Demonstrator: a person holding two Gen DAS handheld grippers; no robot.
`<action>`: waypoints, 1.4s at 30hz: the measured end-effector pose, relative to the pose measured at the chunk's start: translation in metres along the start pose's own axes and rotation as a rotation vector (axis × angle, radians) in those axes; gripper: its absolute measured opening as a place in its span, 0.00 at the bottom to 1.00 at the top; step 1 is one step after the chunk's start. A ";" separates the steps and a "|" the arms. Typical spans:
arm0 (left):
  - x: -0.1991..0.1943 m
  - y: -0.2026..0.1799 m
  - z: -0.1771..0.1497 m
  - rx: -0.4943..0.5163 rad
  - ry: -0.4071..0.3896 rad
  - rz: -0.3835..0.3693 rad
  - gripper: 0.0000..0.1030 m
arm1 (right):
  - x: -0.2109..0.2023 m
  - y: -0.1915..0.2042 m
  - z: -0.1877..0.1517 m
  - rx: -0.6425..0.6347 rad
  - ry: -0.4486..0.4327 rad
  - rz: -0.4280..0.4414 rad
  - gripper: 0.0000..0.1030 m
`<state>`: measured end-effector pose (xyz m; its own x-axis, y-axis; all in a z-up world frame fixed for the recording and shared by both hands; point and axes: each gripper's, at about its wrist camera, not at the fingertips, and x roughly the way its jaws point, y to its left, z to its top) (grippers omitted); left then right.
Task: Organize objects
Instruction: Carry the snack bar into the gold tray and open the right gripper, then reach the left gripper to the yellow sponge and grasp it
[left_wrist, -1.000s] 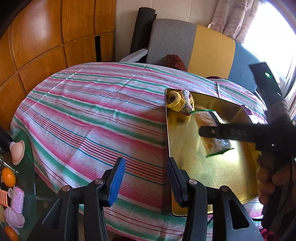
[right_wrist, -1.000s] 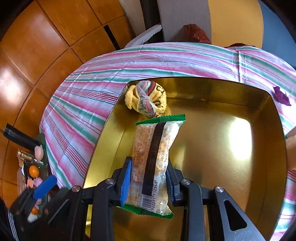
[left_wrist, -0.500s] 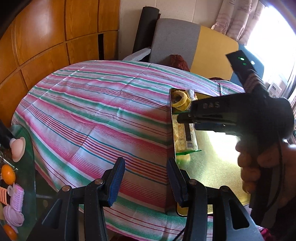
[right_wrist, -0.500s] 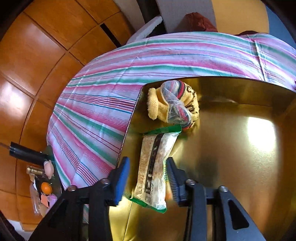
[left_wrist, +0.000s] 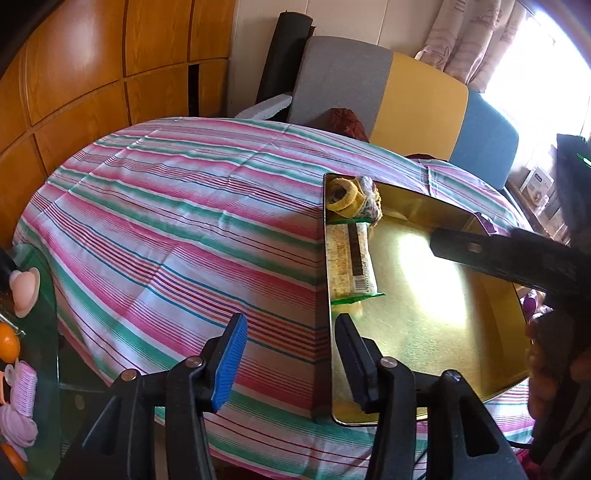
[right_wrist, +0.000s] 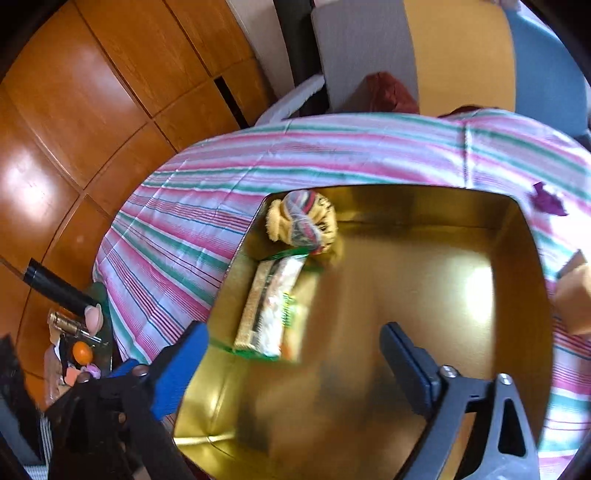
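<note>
Snack packet lies released in gold tray | right gripper just opened wide, above | left gripper empty, astride tray's rim.

Snack packet blurred, its print perhaps unreadable.

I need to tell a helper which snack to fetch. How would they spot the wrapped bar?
On the striped tablecloth sits a shiny gold metal tray. Along its left wall lies a long clear green-edged snack packet, flat, unlike the yellow bundle beyond it.

A round table under a striped cloth carries a gold tray near its edge.
</note>
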<state>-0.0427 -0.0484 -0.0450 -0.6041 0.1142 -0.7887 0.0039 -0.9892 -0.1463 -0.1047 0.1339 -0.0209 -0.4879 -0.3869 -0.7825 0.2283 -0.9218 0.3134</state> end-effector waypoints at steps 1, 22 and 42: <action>0.000 0.000 0.000 -0.005 0.003 -0.006 0.55 | -0.008 -0.003 -0.003 -0.005 -0.013 -0.007 0.97; -0.024 -0.092 0.018 0.216 -0.012 -0.175 0.60 | -0.154 -0.199 -0.065 0.223 -0.171 -0.326 1.00; 0.037 -0.338 0.034 0.738 0.050 -0.353 0.72 | -0.198 -0.324 -0.093 0.572 -0.330 -0.325 1.00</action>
<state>-0.0934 0.2869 -0.0043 -0.4355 0.4164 -0.7980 -0.7158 -0.6978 0.0265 -0.0032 0.5119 -0.0176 -0.7051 0.0035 -0.7091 -0.4024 -0.8253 0.3961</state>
